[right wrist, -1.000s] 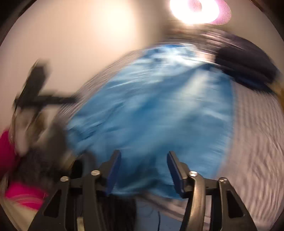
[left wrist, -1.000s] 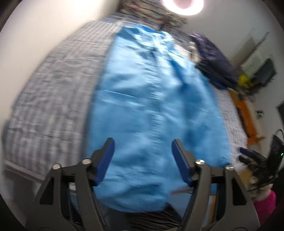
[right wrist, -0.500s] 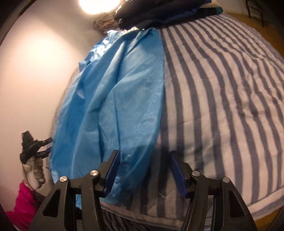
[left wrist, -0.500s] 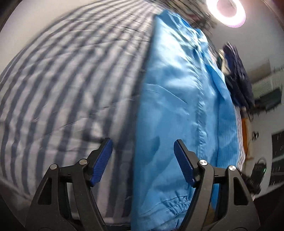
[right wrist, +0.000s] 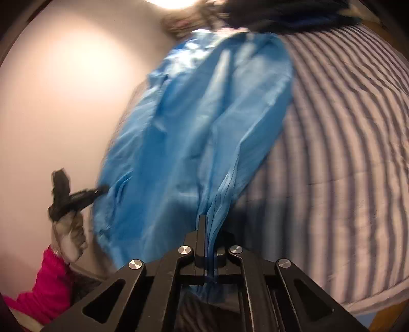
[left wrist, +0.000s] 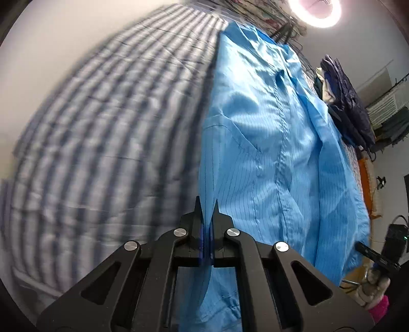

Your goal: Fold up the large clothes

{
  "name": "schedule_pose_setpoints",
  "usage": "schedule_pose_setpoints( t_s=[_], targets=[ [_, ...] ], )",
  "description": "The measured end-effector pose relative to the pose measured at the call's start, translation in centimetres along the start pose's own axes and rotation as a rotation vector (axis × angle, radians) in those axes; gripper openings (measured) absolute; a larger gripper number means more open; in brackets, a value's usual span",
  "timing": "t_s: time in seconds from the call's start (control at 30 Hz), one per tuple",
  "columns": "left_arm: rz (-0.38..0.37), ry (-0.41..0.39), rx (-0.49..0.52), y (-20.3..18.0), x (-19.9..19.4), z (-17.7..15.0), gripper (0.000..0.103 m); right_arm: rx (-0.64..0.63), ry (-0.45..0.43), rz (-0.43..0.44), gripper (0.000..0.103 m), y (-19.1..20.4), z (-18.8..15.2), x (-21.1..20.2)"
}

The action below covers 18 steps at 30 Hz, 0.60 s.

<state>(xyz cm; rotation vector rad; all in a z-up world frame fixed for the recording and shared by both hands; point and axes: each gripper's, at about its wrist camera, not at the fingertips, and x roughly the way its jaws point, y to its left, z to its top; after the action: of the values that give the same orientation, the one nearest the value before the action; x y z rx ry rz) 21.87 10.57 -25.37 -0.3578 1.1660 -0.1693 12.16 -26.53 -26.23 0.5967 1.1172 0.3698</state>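
Observation:
A large light-blue garment [left wrist: 268, 143] lies lengthwise on a bed with a blue-and-white striped cover [left wrist: 102, 132]. My left gripper [left wrist: 206, 206] is shut on the garment's near left edge, with a fold of blue cloth pinched between its pads. In the right wrist view the same garment [right wrist: 204, 115] stretches away from me, and my right gripper [right wrist: 208, 222] is shut on its near right edge, where the cloth bunches into pleats. The left gripper [right wrist: 76, 196] also shows there at the garment's far side, held by a gloved hand [right wrist: 69, 235] with a pink sleeve.
A pile of dark blue clothes [left wrist: 350, 107] lies at the bed's far right. A ring light [left wrist: 315, 11] glows beyond the head of the bed. The striped cover [right wrist: 345, 153] spreads wide to the right of the garment. A pale wall [right wrist: 64, 89] runs along the left.
Both grippers stood open over the garment's near end and have now shut on its left and right edges. The cloth has lifted into pinched folds at each.

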Motion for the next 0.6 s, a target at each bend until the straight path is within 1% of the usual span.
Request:
schedule_pose_setpoints(
  t_s=[0.03, 0.1, 0.17, 0.2, 0.23, 0.27, 0.3, 0.33, 0.37, 0.4, 0.43, 0.47, 0.5, 0.53, 0.6],
  targets=[
    [0.011, -0.003, 0.003, 0.3, -0.2, 0.0, 0.000, -0.006, 0.002, 0.014, 0.000, 0.7, -0.5, 0.0],
    [0.037, 0.005, 0.023, 0.5, -0.2, -0.3, 0.002, -0.017, 0.014, -0.019, 0.000, 1.0, -1.3, 0.3],
    [0.089, 0.015, 0.031, 0.4, -0.2, -0.4, 0.008, -0.018, 0.055, -0.141, 0.000, 0.2, -2.0, 1.3],
    [0.109, 0.005, 0.032, 0.3, -0.6, -0.5, 0.017, -0.003, 0.081, -0.174, 0.001, -0.5, -2.1, 1.5],
    [0.133, -0.019, 0.034, 0.1, -1.2, -0.5, 0.023, 0.021, 0.105, -0.186, 0.004, -1.3, -2.4, 1.4],
    [0.150, -0.052, 0.043, -0.2, -2.2, -0.5, 0.025, 0.039, 0.110, -0.189, 0.013, -1.8, -2.4, 0.9],
    [0.161, -0.079, 0.050, -0.3, -3.1, -0.8, 0.028, 0.038, 0.094, -0.188, 0.021, -2.0, -2.1, 0.1],
    [0.169, -0.120, 0.059, -0.8, -4.6, -0.9, 0.033, 0.027, 0.070, -0.196, 0.024, -1.9, -1.9, -0.9],
    [0.154, -0.145, 0.061, -1.3, -5.7, -1.2, 0.036, 0.005, 0.035, -0.202, 0.028, -1.6, -1.3, -2.2],
    [0.135, -0.159, 0.060, -1.6, -6.4, -1.5, 0.042, -0.007, 0.013, -0.200, 0.032, -1.4, -0.8, -3.0],
    [0.082, -0.171, 0.064, -2.6, -7.4, -2.1, 0.046, -0.024, -0.022, -0.190, 0.034, -1.1, 0.1, -4.1],
    [0.040, -0.166, 0.075, -3.6, -7.5, -2.5, 0.048, -0.042, -0.058, -0.164, 0.036, -0.9, 1.3, -5.2],
    [-0.004, -0.151, 0.086, -4.7, -7.6, -3.0, 0.049, -0.050, -0.076, -0.149, 0.039, -0.8, 2.3, -5.7],
    [-0.054, -0.127, 0.094, -5.9, -7.3, -3.4, 0.049, -0.052, -0.094, -0.133, 0.040, -0.8, 3.8, -6.0],
    [-0.150, -0.063, 0.101, -8.3, -6.0, -4.2, 0.050, -0.052, -0.116, -0.081, 0.045, -1.1, 6.6, -5.8]
  ],
)
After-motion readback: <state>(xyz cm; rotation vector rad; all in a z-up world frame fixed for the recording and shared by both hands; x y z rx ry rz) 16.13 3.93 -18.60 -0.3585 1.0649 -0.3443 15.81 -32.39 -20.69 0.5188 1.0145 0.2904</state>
